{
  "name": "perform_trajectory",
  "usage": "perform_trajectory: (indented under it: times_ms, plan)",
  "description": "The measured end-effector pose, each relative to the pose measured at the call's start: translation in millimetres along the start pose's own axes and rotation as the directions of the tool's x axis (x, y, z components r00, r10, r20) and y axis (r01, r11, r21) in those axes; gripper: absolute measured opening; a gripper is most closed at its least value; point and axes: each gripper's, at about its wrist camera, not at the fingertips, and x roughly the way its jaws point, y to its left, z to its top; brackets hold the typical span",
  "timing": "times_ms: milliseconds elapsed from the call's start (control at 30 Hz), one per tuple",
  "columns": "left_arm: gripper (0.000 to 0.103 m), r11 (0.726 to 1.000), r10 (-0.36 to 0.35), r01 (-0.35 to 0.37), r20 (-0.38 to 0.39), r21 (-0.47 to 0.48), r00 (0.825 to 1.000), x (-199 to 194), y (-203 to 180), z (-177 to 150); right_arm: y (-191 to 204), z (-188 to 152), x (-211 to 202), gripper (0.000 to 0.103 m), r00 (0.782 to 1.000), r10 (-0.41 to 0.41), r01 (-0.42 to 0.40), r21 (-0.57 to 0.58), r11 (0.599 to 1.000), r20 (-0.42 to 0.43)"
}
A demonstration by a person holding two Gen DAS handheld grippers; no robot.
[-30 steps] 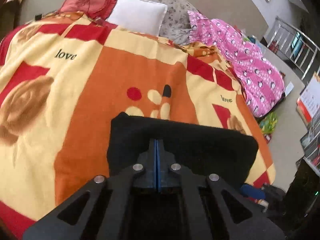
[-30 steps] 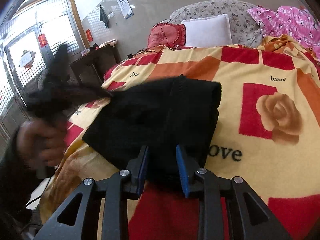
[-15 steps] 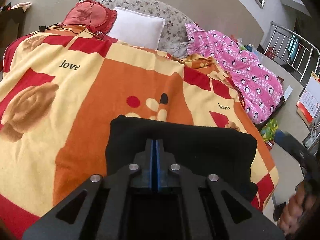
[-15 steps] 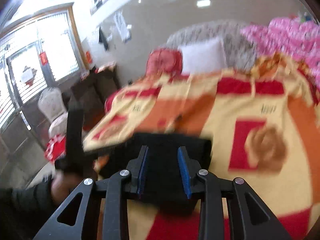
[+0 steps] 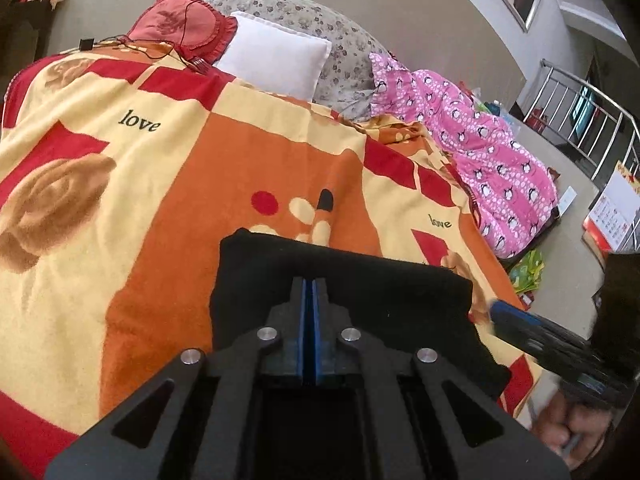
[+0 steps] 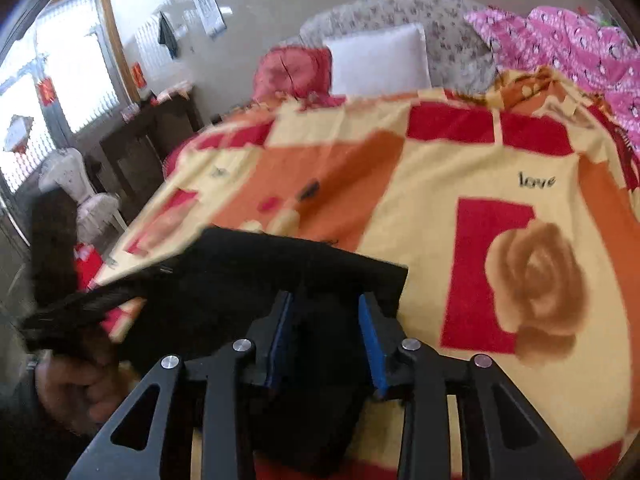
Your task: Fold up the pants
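Black pants [image 5: 360,280] lie folded into a flat rectangle near the front edge of an orange, yellow and red blanket [image 5: 160,200]. My left gripper [image 5: 308,284] hovers over the near edge of the pants, jaws shut, blue pads together and nothing showing between them. In the right wrist view the pants [image 6: 248,280] sit under my right gripper [image 6: 326,304]. Its jaws are opening, with black fabric between the pads, which do not press on it. The right gripper [image 5: 504,316] also shows, blurred, at the pants' right end. The left gripper [image 6: 72,312] is a dark blur at the left.
A white pillow [image 5: 276,60], a red cushion [image 5: 180,28] and a floral bolster [image 5: 304,12] lie at the bed's head. A pink patterned quilt [image 5: 492,168] hangs along the right side. A dark cabinet [image 6: 152,140] and a white chair [image 6: 80,188] stand left of the bed.
The right gripper has lifted and drawn back from the pants with its jaws spreading wider. It now shows at the right edge of the left wrist view. The left gripper has stayed shut.
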Motion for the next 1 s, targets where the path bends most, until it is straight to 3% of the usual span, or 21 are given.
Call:
perform_trajectory:
  times_ms: [67,167,233,300,367,400,433,600,667,733,800,900,1000]
  plan:
    - [0.001,1.0,0.001,-0.001,0.002,-0.001,1.0,0.3,-0.2,-0.3,12.5,-7.5,-14.5,0.037,1.0,0.016,-0.015,-0.035,0.999,0.009]
    - [0.001,1.0,0.004,-0.004,0.003,0.002,1.0,0.5,-1.2,-0.7,17.2,-31.9,5.2,0.041,0.995,-0.02,0.015,-0.053,0.998,-0.101]
    - [0.004,1.0,-0.003,0.003,0.004,0.007,1.0,-0.5,-1.6,-0.9,13.3,-46.5,6.4,0.048,0.999,-0.02,0.018,-0.06,0.998,-0.028]
    - [0.012,1.0,-0.022,0.021,0.025,0.015,0.999,-7.8,-3.7,-2.3,8.5,-46.7,3.9,0.048,1.0,0.003,-0.003,-0.035,0.999,-0.017]
    - [0.036,0.999,-0.026,0.023,0.084,0.042,0.996,-25.4,-10.1,-8.1,9.7,-48.5,2.5,0.048,1.0,-0.001,0.001,-0.035,0.999,-0.007]
    - [0.061,0.998,-0.023,0.018,0.106,0.053,0.994,-34.2,-13.6,-12.6,12.1,-49.9,0.5,0.048,1.0,-0.012,0.012,-0.045,0.999,0.001]
    - [0.074,0.998,-0.021,0.013,0.123,0.069,0.992,-43.6,-17.5,-20.3,14.8,-51.0,-1.5,0.048,1.0,-0.023,0.023,-0.054,0.998,0.008]
    - [0.075,0.984,0.059,-0.07,0.068,0.163,0.996,-44.3,-34.0,-37.9,22.5,-53.6,-23.3,0.048,0.992,-0.054,0.064,-0.083,0.995,0.117]
    - [0.075,0.99,0.049,-0.058,0.077,0.127,0.996,-48.4,-27.3,-33.6,17.3,-53.3,-33.6,0.048,0.984,-0.071,0.08,-0.048,0.996,0.164]
    - [0.075,0.998,0.048,-0.051,0.094,0.029,0.994,-52.6,-9.3,-25.0,7.7,-50.1,-39.6,0.059,0.983,-0.082,0.081,0.014,0.997,0.167]
    - [0.075,0.998,0.041,-0.037,0.081,-0.056,0.996,-49.1,6.9,-22.2,-9.6,-45.8,-40.2,0.07,0.989,-0.015,-0.002,0.113,0.994,0.149]
    - [0.075,0.992,-0.021,0.017,-0.024,-0.129,0.999,-26.6,21.5,-20.5,-35.0,-37.2,-21.5,0.071,0.992,0.097,-0.116,0.269,0.956,0.081]
    - [0.075,0.986,-0.083,0.07,-0.083,-0.148,0.993,-13.7,21.2,-18.1,-45.6,-30.8,14.5,0.07,0.985,0.167,-0.14,0.339,0.93,-0.052]
